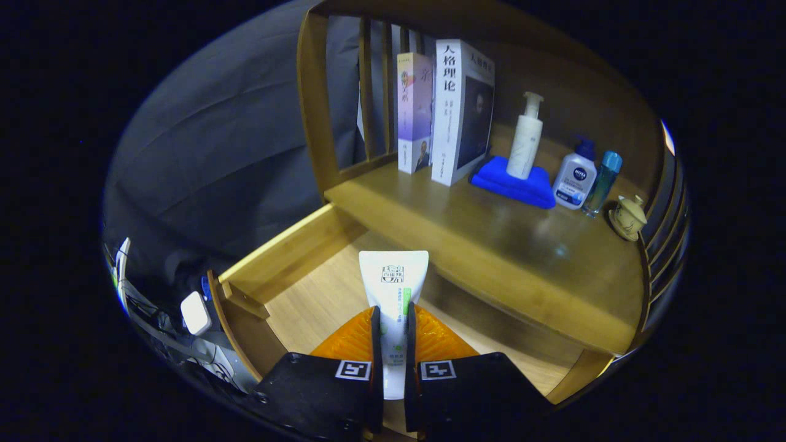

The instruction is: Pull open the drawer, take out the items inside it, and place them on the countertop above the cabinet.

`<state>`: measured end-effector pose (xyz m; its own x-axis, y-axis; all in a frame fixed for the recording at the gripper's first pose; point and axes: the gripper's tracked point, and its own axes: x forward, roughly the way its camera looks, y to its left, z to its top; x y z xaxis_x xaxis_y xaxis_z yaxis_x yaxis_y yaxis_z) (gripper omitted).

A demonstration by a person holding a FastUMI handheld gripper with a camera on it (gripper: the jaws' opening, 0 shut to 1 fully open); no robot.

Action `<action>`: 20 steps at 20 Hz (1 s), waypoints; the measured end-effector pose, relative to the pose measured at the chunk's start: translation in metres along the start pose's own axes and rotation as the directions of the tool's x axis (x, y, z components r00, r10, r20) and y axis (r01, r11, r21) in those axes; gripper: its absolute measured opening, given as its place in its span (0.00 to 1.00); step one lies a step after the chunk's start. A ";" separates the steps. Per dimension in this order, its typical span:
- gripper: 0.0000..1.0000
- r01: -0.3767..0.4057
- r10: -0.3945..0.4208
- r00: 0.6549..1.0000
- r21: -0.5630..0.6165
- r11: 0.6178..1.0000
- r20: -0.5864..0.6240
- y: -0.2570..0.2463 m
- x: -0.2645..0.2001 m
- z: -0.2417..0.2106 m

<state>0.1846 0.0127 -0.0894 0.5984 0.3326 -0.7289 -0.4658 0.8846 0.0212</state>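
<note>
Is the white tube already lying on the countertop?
No, the gripper holds the tube between both fingers above the open drawer.

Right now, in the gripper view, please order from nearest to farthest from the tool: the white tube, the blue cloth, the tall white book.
1. White tube: clamped between the tool's fingers, over the open drawer.
2. Tall white book and blue cloth: both beyond the tube on the countertop, book left, cloth right; too close to rank.

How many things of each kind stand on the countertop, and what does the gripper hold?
Books: 2
Bottles: 3
Blue cloth: 1
Small lidded pot: 1
White tube, clamped in the gripper above the open drawer: 1
Total: 8
</note>
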 end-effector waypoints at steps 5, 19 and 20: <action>0.15 0.059 -0.071 0.991 0.109 0.992 0.110 -0.023 -0.004 0.038; 0.23 0.196 -0.329 0.932 0.554 0.809 0.150 -0.133 0.022 0.060; 0.23 0.206 -0.341 0.928 0.558 0.804 0.149 -0.139 0.024 0.058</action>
<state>0.3019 -0.0827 -0.0702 0.8114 0.0554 -0.5818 0.1126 0.9620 0.2486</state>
